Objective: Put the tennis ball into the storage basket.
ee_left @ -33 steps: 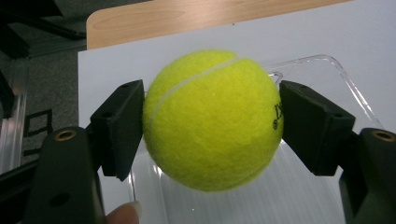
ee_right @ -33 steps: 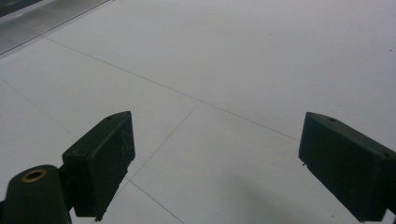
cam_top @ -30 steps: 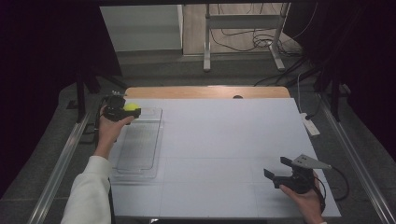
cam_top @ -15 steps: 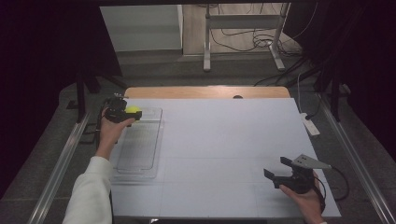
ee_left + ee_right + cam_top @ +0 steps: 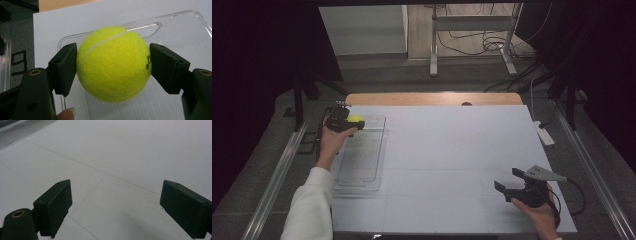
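Tennis ball (image 5: 113, 63) black print partly hidden, unreadable.

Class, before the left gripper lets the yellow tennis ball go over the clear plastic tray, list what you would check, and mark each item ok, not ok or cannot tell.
1. Yellow felt tennis ball sits between both black jaws of the left gripper: ok.
2. Ball is over the clear rectangular plastic tray, at its far end: ok.
3. Tray floor under the ball is bare: ok.
4. Tray lies flat on the white table: ok.
5. Right gripper is open, holds nothing and is far from the tray: ok.
6. Height of the ball above the tray floor: cannot tell.
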Action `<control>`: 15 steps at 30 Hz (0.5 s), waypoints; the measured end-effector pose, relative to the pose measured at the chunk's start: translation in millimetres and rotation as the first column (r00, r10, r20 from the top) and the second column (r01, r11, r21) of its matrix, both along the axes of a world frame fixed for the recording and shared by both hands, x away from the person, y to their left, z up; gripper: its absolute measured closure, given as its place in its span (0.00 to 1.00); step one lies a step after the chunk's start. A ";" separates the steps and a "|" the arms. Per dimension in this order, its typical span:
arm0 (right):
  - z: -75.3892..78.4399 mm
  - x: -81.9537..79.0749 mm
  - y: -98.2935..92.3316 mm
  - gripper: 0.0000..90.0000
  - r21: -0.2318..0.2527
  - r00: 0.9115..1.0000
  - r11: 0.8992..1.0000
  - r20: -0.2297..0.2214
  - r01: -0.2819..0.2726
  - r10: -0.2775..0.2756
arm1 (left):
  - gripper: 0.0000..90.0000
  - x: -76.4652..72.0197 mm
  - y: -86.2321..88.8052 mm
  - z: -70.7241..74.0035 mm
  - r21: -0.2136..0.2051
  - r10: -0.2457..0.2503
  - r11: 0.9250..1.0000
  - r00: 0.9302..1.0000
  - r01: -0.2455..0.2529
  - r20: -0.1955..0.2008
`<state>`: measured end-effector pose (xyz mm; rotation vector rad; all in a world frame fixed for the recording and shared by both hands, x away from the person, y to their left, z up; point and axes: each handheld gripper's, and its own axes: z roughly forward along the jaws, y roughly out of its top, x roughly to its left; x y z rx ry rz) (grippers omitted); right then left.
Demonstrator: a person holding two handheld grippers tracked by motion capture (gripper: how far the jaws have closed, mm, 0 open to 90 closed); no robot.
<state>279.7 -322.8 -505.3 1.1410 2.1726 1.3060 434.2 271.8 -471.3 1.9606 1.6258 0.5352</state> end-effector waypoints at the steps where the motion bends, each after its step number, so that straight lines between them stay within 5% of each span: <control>1: 0.0 0.0 0.0 0.12 0.000 1.000 1.000 0.000 0.000 0.000 | 0.30 0.0 0.0 0.0 0.000 0.000 1.000 1.000 0.000 0.000; 15: -0.4 0.1 -0.2 0.12 0.000 1.000 1.000 -0.001 0.000 0.000 | 0.30 5.6 -3.4 -11.3 0.033 -0.005 0.999 0.998 0.007 -0.058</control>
